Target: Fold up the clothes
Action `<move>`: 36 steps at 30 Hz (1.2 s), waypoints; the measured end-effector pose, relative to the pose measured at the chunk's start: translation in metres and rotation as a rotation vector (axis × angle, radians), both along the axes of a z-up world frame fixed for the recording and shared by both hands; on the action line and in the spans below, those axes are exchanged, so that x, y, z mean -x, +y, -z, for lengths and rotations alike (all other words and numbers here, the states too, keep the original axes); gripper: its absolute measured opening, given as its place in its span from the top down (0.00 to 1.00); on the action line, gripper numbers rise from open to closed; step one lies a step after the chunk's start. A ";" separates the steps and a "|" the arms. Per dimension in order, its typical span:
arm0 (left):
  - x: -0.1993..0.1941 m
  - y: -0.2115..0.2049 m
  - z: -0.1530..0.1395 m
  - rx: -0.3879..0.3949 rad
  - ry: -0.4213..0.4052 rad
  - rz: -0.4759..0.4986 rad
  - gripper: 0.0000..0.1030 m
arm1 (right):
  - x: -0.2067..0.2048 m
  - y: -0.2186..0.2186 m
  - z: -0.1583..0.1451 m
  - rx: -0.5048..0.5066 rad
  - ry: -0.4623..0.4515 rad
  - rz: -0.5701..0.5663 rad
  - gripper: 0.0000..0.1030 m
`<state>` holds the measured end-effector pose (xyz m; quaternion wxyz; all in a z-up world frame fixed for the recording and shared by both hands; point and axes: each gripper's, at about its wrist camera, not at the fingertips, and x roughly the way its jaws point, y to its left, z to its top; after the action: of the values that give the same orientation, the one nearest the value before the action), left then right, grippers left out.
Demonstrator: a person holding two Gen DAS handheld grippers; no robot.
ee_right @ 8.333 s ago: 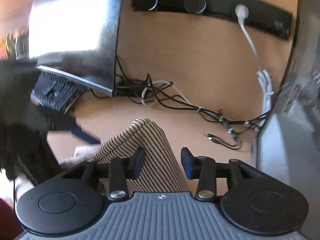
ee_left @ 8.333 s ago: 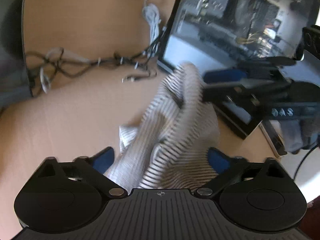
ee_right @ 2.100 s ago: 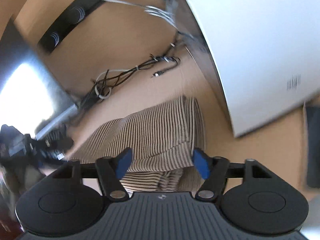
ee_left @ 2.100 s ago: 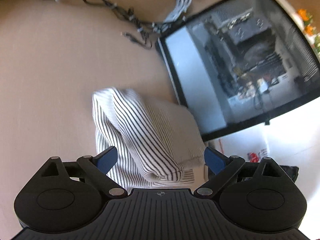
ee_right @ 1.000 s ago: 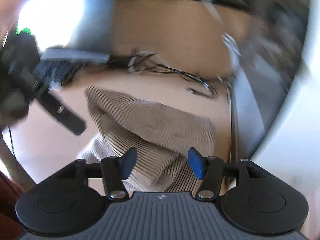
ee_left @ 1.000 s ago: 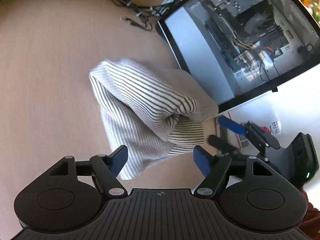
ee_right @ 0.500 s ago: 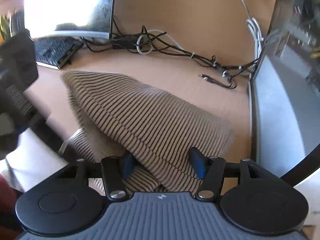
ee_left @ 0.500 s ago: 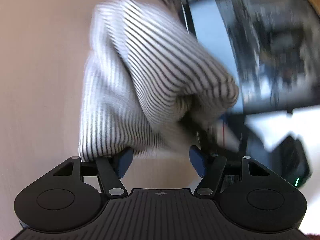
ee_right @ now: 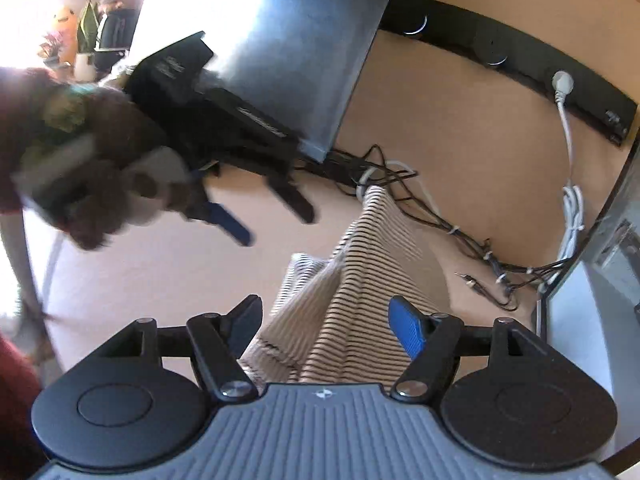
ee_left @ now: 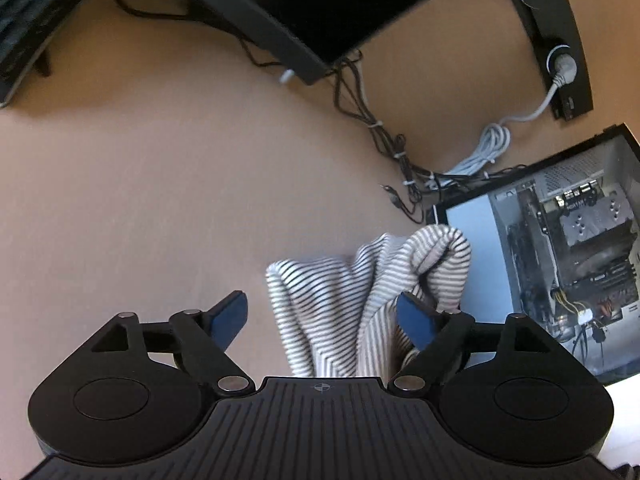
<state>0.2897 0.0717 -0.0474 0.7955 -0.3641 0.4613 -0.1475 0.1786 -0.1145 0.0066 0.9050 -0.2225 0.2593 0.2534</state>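
- The striped garment (ee_left: 360, 300) lies bunched on the tan table (ee_left: 140, 200), just beside the glass-sided computer case (ee_left: 560, 260).
- The left gripper (ee_left: 322, 314) has its jaws opening; the cloth sits between them, nearer to the right finger, and the left finger is apart from it.
- The right gripper (ee_right: 326, 322) has also its jaws opening, with the striped garment (ee_right: 360, 280) between them; neither finger clearly presses it.
- In the right wrist view the left gripper (ee_right: 276, 216) is blurred, to the left of the cloth, above the table.
- Dark cables (ee_left: 384, 148) lie behind the garment.
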 end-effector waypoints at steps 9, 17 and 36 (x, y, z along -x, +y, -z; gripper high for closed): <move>0.046 -0.027 -0.006 -0.074 -0.069 0.167 0.45 | -0.015 -0.017 0.000 -0.014 0.105 0.058 0.91; 0.059 -0.009 -0.007 -0.107 -0.065 0.144 0.41 | -0.006 0.050 0.007 0.029 0.113 -0.142 0.97; 0.068 0.026 -0.008 -0.095 -0.019 0.089 0.27 | -0.010 0.030 0.025 -0.040 0.034 0.216 0.55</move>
<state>0.2214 0.0979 -0.0396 0.8088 -0.3037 0.4760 -0.1643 0.1886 -0.0842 -0.0179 0.9268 -0.1709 0.2919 0.1631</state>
